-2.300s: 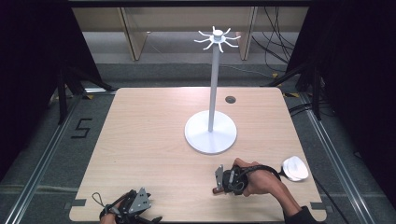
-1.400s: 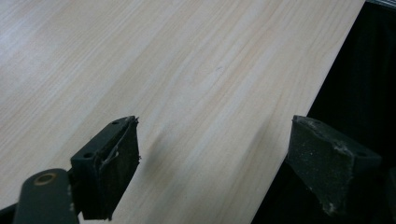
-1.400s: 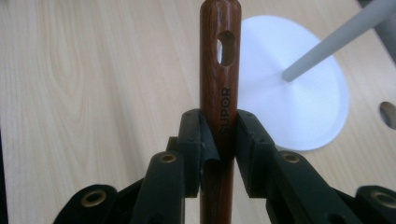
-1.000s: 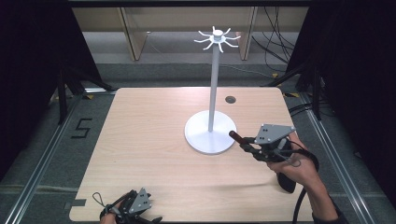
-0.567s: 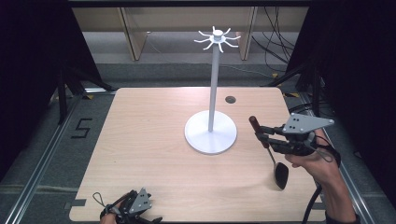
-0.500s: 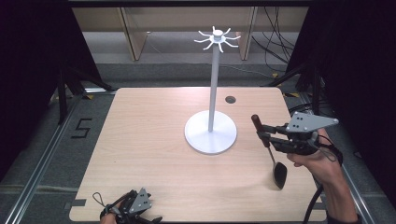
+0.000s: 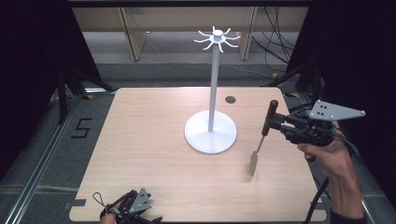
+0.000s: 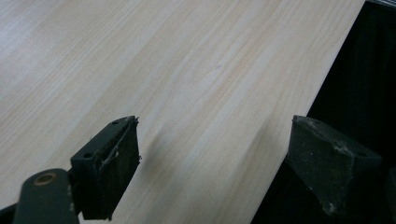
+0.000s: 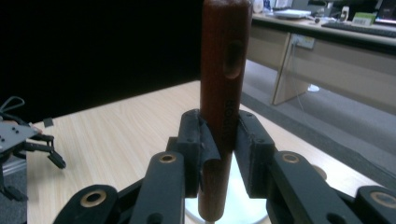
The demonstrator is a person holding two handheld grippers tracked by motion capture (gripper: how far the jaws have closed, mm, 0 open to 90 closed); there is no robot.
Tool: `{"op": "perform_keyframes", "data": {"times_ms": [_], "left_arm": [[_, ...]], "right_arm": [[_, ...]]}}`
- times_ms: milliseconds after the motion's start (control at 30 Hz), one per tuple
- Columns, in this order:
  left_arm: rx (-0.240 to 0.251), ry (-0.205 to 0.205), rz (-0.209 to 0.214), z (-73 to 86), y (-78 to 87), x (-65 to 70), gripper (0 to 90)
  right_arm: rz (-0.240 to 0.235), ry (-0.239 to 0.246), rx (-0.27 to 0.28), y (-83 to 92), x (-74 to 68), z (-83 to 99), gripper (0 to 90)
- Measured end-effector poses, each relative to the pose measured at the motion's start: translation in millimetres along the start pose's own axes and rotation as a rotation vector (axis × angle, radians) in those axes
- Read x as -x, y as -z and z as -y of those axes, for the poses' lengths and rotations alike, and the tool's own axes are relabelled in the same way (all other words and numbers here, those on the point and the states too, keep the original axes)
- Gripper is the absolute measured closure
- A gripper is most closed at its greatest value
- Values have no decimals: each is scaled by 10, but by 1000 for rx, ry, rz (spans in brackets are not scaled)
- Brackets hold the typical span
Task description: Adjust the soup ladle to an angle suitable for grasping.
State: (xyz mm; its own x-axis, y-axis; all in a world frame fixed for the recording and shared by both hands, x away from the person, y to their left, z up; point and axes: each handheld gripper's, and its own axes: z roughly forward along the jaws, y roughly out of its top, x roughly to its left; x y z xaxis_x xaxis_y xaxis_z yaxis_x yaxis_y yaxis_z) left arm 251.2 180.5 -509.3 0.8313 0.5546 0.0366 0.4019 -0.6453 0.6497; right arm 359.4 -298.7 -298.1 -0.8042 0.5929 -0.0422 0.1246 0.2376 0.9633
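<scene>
- Utensil [image 7: 262, 138], a spatula with a dark red-brown wooden handle and a thin blade, is hanging upright off the wooden table [image 7: 149, 154] at its right side, handle end uppermost and blade pointing down, just to the right of the white stand [image 7: 211, 135].
- Right gripper [image 7: 276, 125] is clamping that handle between both jaws; in the right gripper view the pads are pressing the handle [image 9: 223, 88] from either side, below an oval hanging hole near its top.
- Compared with the earliest picture, where the right hand was working low on the table near the front edge, the gripper is now sitting higher and farther to the right, and the utensil has been swung from a slant to near vertical.
- Over the last half second the pose is barely changing: only a slight straightening of the handle.
- Judged from this, a lift is complete and the hole is being presented for hanging on the stand's hooks [image 7: 217, 38], which are standing well above the handle.
- Left gripper [image 7: 130, 212] is staying at the table's front-left edge, as earlier, with jaws spread wide and nothing between them.
</scene>
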Motion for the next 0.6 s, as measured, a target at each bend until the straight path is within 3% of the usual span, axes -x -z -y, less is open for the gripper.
{"op": "perform_keyframes", "data": {"times_ms": [133, 167, 333, 400, 500, 600], "left_arm": [[0, 2, -2, 1, 1, -1, 160], [2, 1, -1, 0, 2, 0, 160], [1, 1, -3, 0, 6, -3, 159], [-1, 0, -7, 1, 6, -6, 159], [3, 0, -3, -1, 4, -3, 160], [2, 1, -7, 1, 6, -1, 160]], "right_arm": [[-6, 5, 24, -32, 13, -61, 738], [-2, -12, 11, -42, -2, -81, 739], [24, 14, -2, -121, 20, -205, 739], [32, -11, 12, -173, 43, -284, 739], [47, 6, 21, -198, 69, -321, 739], [41, -22, 26, -250, 81, -372, 739]]}}
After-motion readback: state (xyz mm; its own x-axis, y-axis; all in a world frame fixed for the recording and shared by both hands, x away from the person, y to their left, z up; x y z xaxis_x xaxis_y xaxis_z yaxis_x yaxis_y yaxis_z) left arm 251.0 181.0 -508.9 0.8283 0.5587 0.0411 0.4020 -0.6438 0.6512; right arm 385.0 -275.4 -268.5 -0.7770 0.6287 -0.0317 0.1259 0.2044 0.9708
